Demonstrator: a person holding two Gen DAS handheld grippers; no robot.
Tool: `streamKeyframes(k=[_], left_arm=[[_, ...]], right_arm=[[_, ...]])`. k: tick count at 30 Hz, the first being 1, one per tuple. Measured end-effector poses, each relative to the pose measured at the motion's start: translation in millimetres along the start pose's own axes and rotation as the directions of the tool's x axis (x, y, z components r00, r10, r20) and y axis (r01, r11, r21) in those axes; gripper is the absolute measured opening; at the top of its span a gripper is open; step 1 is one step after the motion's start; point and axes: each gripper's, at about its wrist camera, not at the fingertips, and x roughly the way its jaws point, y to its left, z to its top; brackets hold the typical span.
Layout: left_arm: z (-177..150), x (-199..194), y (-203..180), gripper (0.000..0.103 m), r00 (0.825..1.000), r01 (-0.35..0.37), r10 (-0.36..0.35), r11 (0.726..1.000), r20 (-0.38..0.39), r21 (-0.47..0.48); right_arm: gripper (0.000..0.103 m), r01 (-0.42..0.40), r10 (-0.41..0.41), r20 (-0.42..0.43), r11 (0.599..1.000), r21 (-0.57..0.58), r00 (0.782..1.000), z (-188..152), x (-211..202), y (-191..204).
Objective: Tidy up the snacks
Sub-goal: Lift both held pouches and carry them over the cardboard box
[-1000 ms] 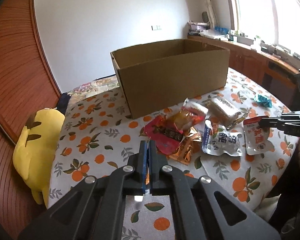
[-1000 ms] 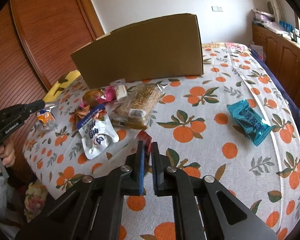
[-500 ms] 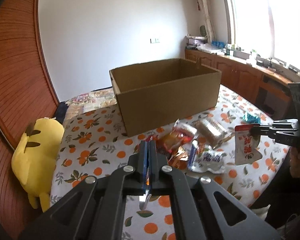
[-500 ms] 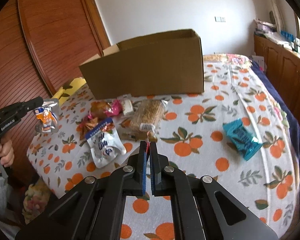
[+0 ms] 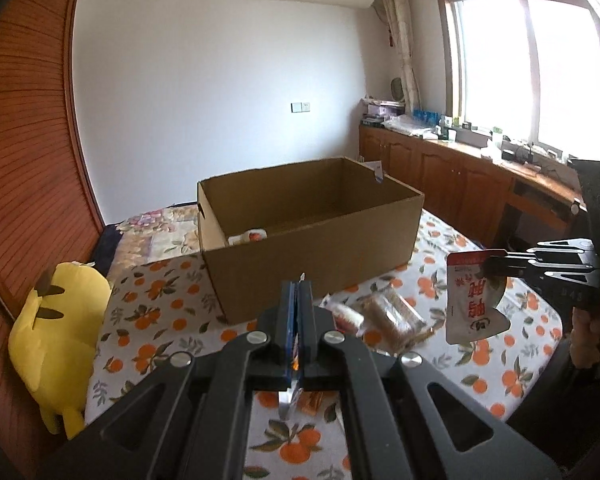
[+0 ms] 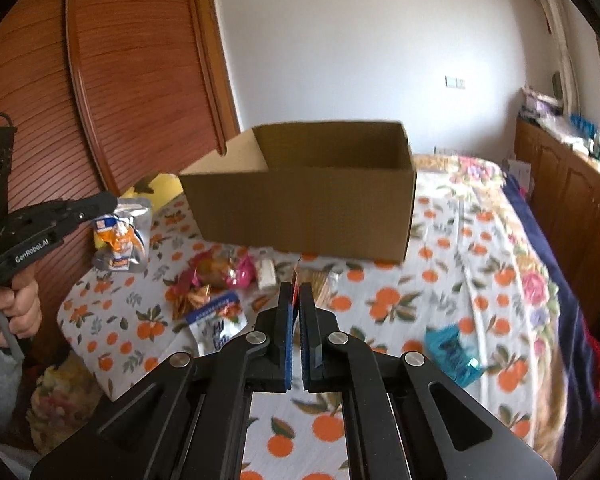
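An open cardboard box [image 5: 312, 236] stands on the orange-print table; one white snack lies inside it [image 5: 249, 236]. My left gripper [image 5: 297, 292] is shut on a silver and orange snack pouch, which hangs from it in the right wrist view [image 6: 120, 236]. My right gripper [image 6: 298, 292] is shut on a white and red snack pouch, seen hanging in the left wrist view [image 5: 474, 300]. Both are held above the table in front of the box [image 6: 300, 192]. Loose snacks lie below: a cereal bar pack [image 5: 392, 314], a pink pack [image 6: 236, 270], a white and blue pouch [image 6: 216, 324].
A blue snack pack [image 6: 452, 354] lies alone at the table's right. A yellow plush toy [image 5: 60, 336] sits at the table's left edge. Wooden wardrobe doors [image 6: 120, 92] stand left, and low cabinets [image 5: 460, 184] under the window right.
Both grippers have risen from the table with their pouches, which now hang in the air. The view now looks down into the box.
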Motion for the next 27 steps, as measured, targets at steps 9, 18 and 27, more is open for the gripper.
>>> streamKeyframes(k=[9,18,27], left_arm=[[39.2,18.0,0.2,0.000,0.999,0.025,-0.024,1.000,0.048,-0.016],[85.0,54.6,8.3,0.000,0.994,0.038,-0.036,0.999,0.100,-0.017],[109.5,105.9,21.8,0.000,0.992,0.045,-0.042,0.999,0.120,-0.023]], right_arm=[[0.000,0.026,-0.023,0.050,0.997,-0.066,0.999,46.4,2.9,-2.8],[0.000,0.053,-0.043,0.095,0.993,-0.108,0.995,98.7,31.6,-10.0],[0.000,0.070,-0.057,0.110,0.991,-0.117,0.992,134.4,82.6,-21.5]])
